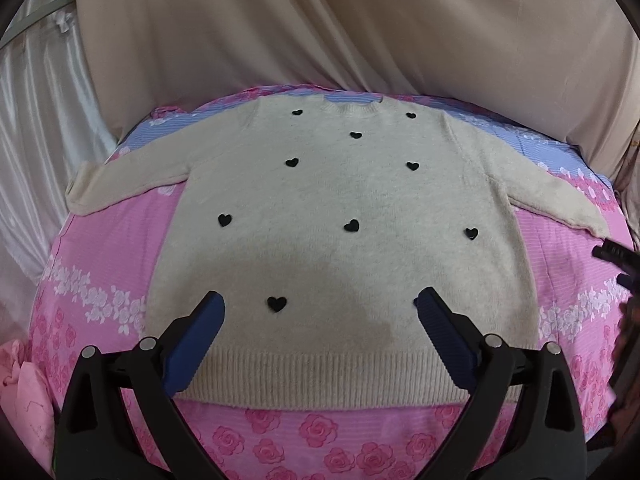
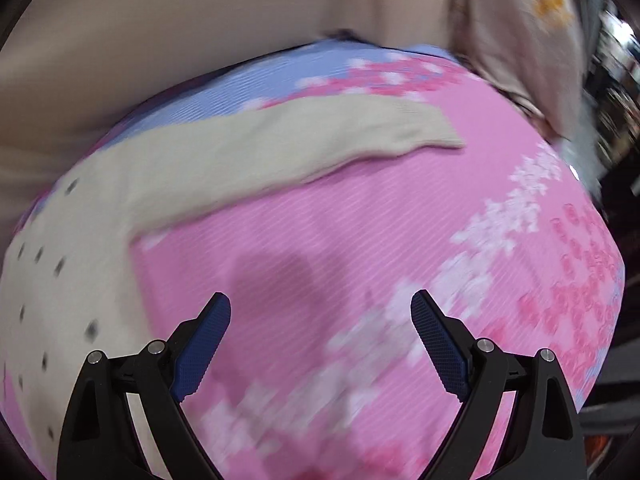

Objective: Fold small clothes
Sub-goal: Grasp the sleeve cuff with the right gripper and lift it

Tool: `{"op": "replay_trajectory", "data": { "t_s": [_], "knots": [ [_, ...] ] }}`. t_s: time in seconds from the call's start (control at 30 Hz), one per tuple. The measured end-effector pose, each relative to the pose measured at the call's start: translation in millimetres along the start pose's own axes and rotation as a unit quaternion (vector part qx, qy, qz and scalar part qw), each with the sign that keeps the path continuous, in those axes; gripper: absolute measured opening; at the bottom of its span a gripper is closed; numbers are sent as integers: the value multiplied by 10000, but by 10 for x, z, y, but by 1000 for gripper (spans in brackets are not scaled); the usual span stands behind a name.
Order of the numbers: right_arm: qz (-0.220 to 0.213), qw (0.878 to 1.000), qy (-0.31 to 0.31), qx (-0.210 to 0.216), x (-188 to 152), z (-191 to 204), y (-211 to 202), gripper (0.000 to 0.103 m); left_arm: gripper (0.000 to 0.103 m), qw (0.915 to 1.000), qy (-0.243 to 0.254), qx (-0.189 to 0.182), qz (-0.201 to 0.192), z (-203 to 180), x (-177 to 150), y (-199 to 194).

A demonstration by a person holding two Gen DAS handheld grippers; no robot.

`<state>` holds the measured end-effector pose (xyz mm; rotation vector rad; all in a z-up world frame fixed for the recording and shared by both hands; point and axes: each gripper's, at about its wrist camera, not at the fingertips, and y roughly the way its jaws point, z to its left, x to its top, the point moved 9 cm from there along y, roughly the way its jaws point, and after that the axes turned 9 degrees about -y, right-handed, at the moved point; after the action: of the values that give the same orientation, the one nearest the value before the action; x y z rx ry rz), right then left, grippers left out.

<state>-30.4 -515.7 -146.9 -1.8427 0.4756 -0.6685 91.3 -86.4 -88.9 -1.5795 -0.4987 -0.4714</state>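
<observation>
A cream knit sweater (image 1: 340, 200) with small black hearts lies flat, front up, on a pink floral bedsheet (image 1: 112, 264), both sleeves spread out sideways. My left gripper (image 1: 320, 304) is open and empty, hovering over the sweater's lower part just above the ribbed hem. My right gripper (image 2: 320, 308) is open and empty over bare pink sheet to the right of the sweater (image 2: 80, 240). The right sleeve (image 2: 320, 136) stretches across the right wrist view, which is motion-blurred. The right gripper's dark edge (image 1: 616, 260) shows at the left wrist view's right border.
Beige draped fabric (image 1: 320, 32) hangs behind the bed. A white satin curtain (image 1: 36, 120) is at the left. A pink cloth (image 1: 24, 392) lies at the near left. Dark clutter (image 2: 616, 80) lies beyond the bed's right side.
</observation>
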Motion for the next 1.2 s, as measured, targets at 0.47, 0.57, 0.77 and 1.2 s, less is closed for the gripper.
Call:
{"op": "replay_trajectory", "data": {
  "t_s": [0.47, 0.57, 0.77, 1.2],
  "knots": [
    [333, 9718, 2087, 1048, 1020, -887, 1346, 48, 95, 9981, -145, 379, 461, -21, 207, 476],
    [143, 9681, 2202, 1186, 1119, -866, 1358, 15, 95, 9978, -139, 381, 531, -30, 212, 556],
    [-859, 9618, 1876, 1800, 1668, -516, 651, 13, 95, 9972, -291, 349, 600, 39, 202, 627],
    [-1184, 9026, -1513, 3854, 1851, 3255, -1059, 13, 95, 9925, -1141, -49, 446, 502, 238, 549]
  ]
}}
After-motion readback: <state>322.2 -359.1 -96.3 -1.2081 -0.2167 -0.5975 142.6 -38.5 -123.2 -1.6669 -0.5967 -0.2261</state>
